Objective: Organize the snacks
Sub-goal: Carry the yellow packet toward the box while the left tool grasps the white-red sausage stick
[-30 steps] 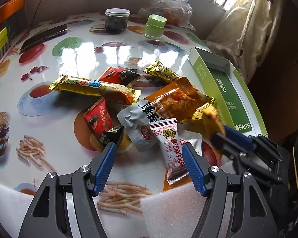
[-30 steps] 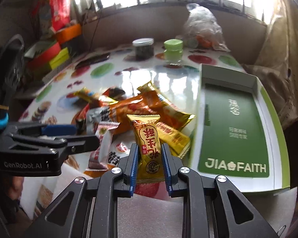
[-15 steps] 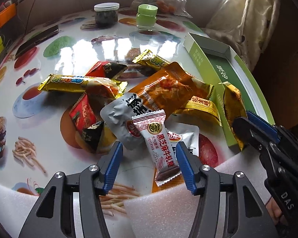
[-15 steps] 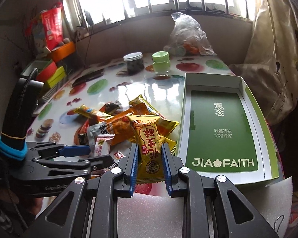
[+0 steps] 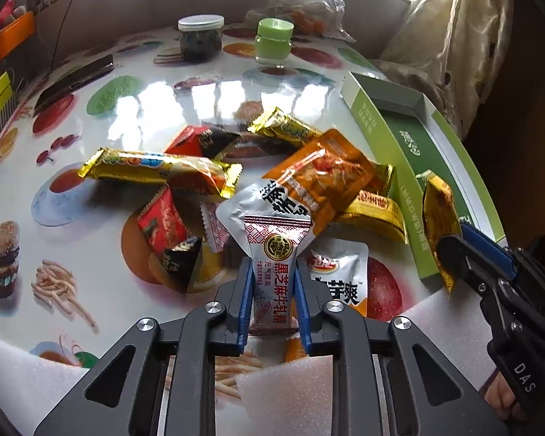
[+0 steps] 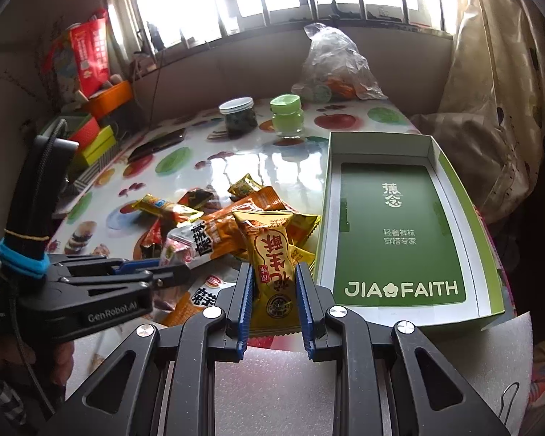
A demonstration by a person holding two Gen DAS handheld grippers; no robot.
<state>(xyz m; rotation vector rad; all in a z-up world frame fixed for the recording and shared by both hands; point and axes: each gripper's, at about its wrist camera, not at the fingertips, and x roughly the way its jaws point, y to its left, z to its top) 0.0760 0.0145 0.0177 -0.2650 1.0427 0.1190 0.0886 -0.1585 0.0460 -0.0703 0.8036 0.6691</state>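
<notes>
The left gripper (image 5: 272,287) pinches the light, crinkly white nougat packet (image 5: 274,258) by its lower half, a slippery film best clamped near its sealed end, while at three o'clock the right gripper (image 6: 274,290) clamps the yellow peanut-crisp packet (image 6: 270,254).

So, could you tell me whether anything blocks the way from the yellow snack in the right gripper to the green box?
Nothing visible does: the yellow snack packet, clamped in the right gripper, hangs beside the open green box, whose floor is bare.

A white-and-red nougat packet (image 5: 271,276) stands pinched upright between my left tongs' blue pads, at the near edge of a loose pile of snack packets (image 5: 236,189) on the table. My right tongs clamp a gold peanut-crisp packet (image 6: 272,272) beside the open green box (image 6: 399,232), which lies flat.
</notes>
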